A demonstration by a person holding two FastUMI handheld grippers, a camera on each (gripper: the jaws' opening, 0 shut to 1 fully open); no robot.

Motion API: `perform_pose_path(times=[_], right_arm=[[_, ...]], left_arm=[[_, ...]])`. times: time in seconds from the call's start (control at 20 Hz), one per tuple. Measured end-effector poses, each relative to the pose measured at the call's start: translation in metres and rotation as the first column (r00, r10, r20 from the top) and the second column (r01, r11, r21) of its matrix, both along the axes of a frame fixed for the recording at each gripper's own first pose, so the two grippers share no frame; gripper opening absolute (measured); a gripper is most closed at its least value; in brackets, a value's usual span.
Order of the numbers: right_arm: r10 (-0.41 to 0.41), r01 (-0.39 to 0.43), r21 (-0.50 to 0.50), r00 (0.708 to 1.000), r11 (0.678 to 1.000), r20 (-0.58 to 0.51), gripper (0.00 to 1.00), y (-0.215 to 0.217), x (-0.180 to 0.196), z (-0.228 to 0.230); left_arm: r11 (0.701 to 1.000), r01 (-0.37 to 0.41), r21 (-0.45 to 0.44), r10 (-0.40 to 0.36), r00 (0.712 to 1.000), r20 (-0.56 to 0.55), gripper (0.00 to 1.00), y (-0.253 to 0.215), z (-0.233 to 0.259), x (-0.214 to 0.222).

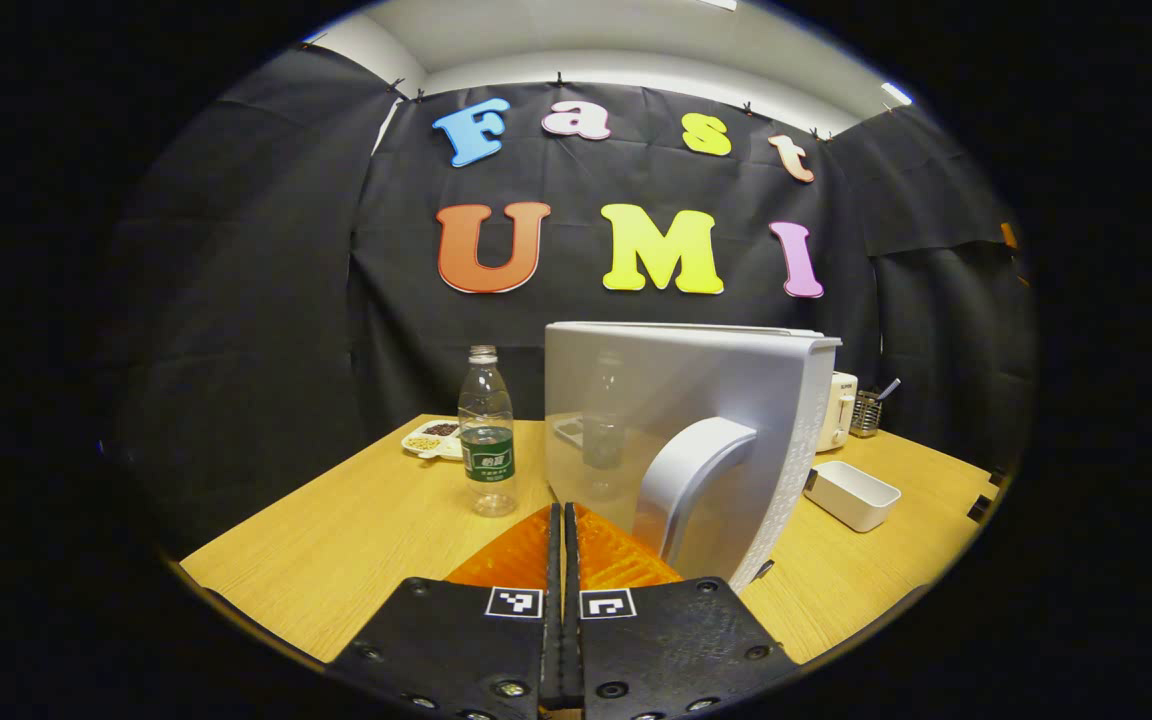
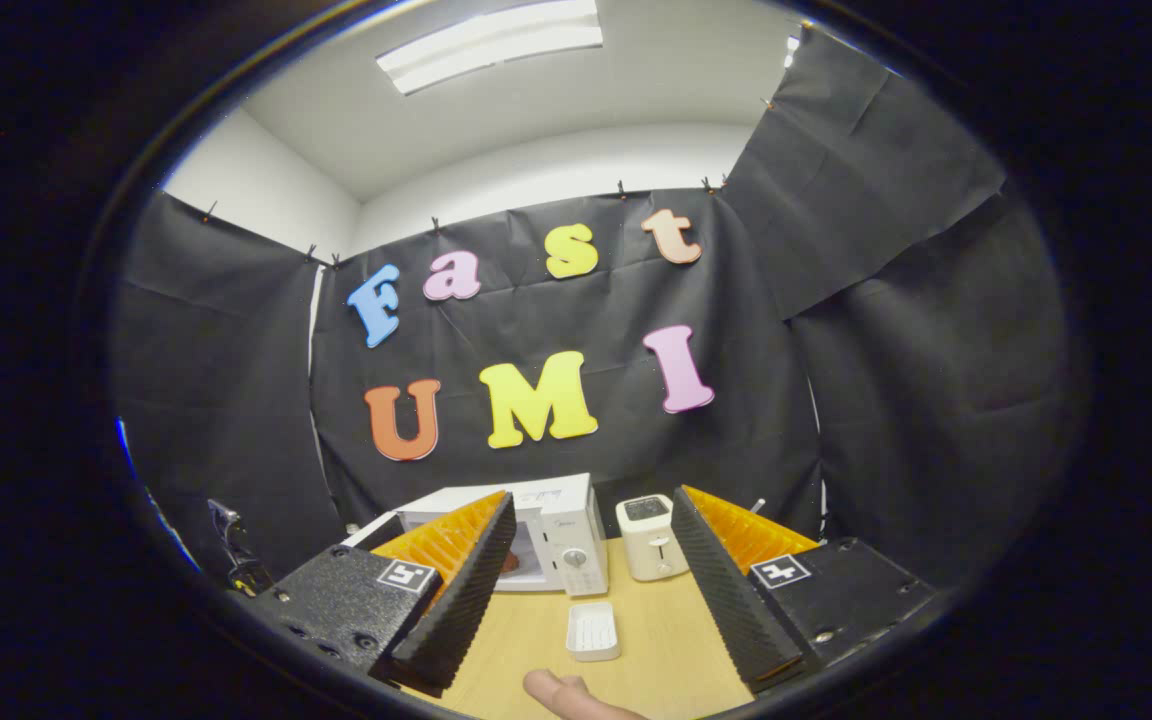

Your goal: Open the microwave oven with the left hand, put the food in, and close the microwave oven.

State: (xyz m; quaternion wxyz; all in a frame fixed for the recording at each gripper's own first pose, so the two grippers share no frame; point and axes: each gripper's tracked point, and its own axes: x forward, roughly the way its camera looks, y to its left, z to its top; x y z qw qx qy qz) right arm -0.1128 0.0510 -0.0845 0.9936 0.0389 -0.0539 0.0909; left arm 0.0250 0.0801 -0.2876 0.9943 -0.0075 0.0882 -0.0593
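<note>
White microwave (image 2: pixel 546 535) on table; door (image 1: pixel 676 440) swung open.

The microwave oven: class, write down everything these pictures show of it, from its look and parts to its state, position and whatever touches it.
The white, boxy microwave oven stands upright on the light wooden table, left of a cream toaster. Its door is swung open toward the left hand-held gripper, glossy and reflective, with a curved pale handle and a ribbed edge. In the right gripper view the control panel carries two round dials beside the open cavity. Whether the shut left hand-held gripper touches the door cannot be told.
</note>
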Motion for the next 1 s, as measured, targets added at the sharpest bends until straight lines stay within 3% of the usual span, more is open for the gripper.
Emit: perform_pose_path(times=[0.45,0.5,0.55,0.9,0.95,1.0], right_arm=[[-0.075,0.075,-0.054,0.997,0.996,0.006,0.99,-0.052,0.026,0.014],[-0.086,0.085,-0.055,0.996,0.995,-0.004,0.99,-0.059,0.03,0.011],[-0.095,0.094,-0.049,0.995,0.994,-0.011,0.99,-0.066,0.034,0.01],[-0.121,0.12,-0.03,0.992,0.992,-0.038,0.99,-0.089,0.064,0.0],[-0.115,0.114,-0.028,0.992,0.993,-0.042,0.99,-0.089,0.069,-0.001],[-0.111,0.11,-0.027,0.993,0.994,-0.042,0.99,-0.089,0.074,-0.001]], left_arm=[[0.988,0.147,-0.039,-0.147,0.989,0.019,0.0,-0.094,0.009,0.031],[0.985,0.167,-0.043,-0.166,0.986,0.024,0.11,-0.105,0.01,0.036],[0.982,0.185,-0.048,-0.184,0.983,0.029,0.0,-0.116,0.012,0.039],[0.963,0.26,-0.064,-0.26,0.966,0.013,0.0,-0.18,0.016,0.079],[0.959,0.274,-0.068,-0.274,0.962,0.011,0.11,-0.188,0.016,0.084],[0.959,0.276,-0.064,-0.276,0.961,0.014,0.0,-0.195,0.016,0.089]])
